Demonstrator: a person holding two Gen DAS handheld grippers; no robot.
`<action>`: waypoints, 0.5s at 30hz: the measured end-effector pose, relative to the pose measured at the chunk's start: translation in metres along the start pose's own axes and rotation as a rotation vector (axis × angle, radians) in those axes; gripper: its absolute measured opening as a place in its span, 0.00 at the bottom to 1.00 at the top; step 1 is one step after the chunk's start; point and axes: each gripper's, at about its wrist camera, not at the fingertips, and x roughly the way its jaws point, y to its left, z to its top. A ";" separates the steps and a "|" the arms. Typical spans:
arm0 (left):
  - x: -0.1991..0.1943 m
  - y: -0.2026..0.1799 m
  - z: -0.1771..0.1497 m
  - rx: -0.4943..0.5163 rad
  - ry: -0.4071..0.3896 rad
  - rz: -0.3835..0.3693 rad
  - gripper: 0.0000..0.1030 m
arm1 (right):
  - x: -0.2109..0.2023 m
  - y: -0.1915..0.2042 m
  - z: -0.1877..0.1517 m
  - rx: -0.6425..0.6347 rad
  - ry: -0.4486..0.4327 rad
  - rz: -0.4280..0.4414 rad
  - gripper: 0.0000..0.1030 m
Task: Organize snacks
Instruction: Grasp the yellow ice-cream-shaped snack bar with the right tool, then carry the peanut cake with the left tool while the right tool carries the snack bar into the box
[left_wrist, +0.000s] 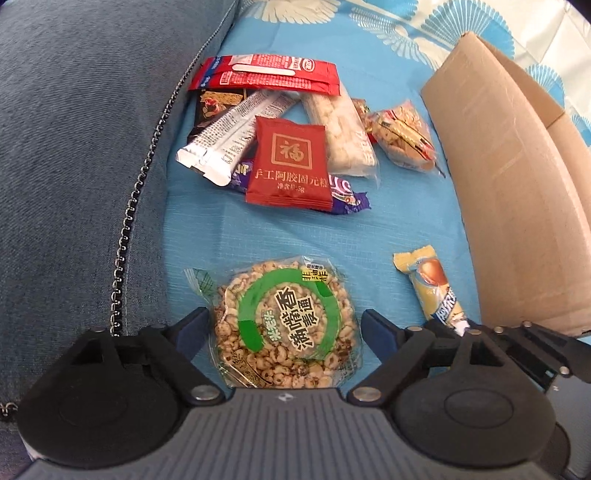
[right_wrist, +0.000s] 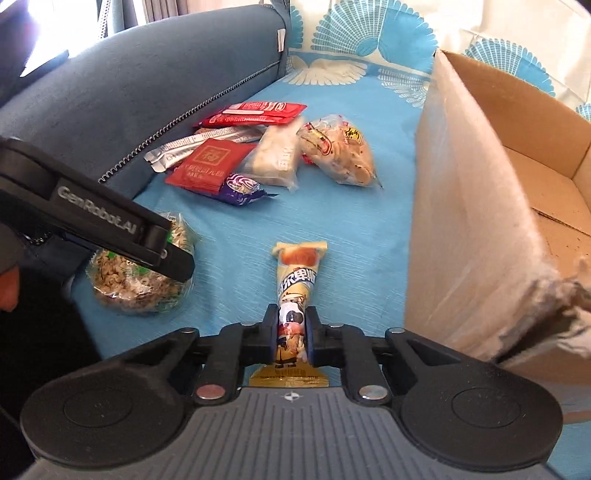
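clamping my right gripper (right_wrist: 291, 334) on the yellow snack bar (right_wrist: 295, 291), i'm spreading the left gripper (left_wrist: 284, 328) around the puffed-grain cake (left_wrist: 284, 325), cardboard box (right_wrist: 480, 221) looking empty, pile (left_wrist: 280, 147) waiting.

light: bright daylight | shadows: soft | focus: slightly soft | edges: fisheye-warped

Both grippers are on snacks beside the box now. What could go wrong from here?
1. The right gripper pinches the yellow snack bar near one end, so the bar may droop or slip when lifted.
2. The left gripper stands open around the round cereal cake; its slippery wrapper may slide out when the jaws close.
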 end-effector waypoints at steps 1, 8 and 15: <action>0.001 -0.002 0.001 0.006 0.006 0.005 0.91 | -0.003 0.000 -0.001 -0.004 -0.007 0.003 0.14; 0.010 -0.012 0.000 0.059 0.041 0.049 0.93 | -0.003 0.000 -0.012 -0.035 0.028 0.047 0.14; 0.011 -0.017 -0.001 0.074 0.032 0.071 0.89 | -0.002 0.003 -0.011 -0.065 0.010 0.031 0.14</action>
